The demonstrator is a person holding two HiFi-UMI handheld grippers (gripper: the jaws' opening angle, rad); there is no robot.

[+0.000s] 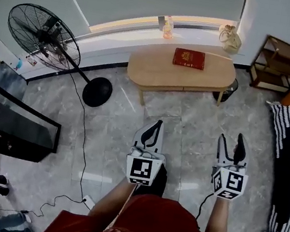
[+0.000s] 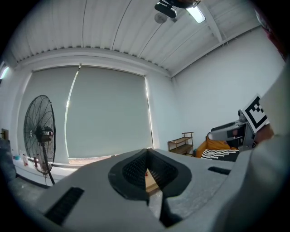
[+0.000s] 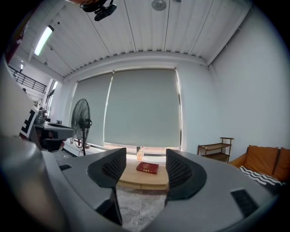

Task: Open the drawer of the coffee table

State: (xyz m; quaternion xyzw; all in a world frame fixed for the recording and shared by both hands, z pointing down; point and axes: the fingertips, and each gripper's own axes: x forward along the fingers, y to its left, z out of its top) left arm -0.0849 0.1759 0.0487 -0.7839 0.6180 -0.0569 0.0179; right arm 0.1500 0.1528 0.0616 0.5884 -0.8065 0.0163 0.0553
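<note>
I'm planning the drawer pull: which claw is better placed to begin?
Right, probably: the right claw is open and faces the oval light wooden coffee table squarely; the left claw is shut.

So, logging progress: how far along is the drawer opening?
Nothing done yet: the drawer looks flush in the oval light-wood coffee table. The left tool is shut and empty, the right tool open, both over the grey marble floor, apart from the table. Remaining: approach, grip, pull.

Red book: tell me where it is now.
Head view, upper centre: the red book lies flat on the coffee table, toward its window-side edge, with the bottle on the sill behind it to the left.
</note>
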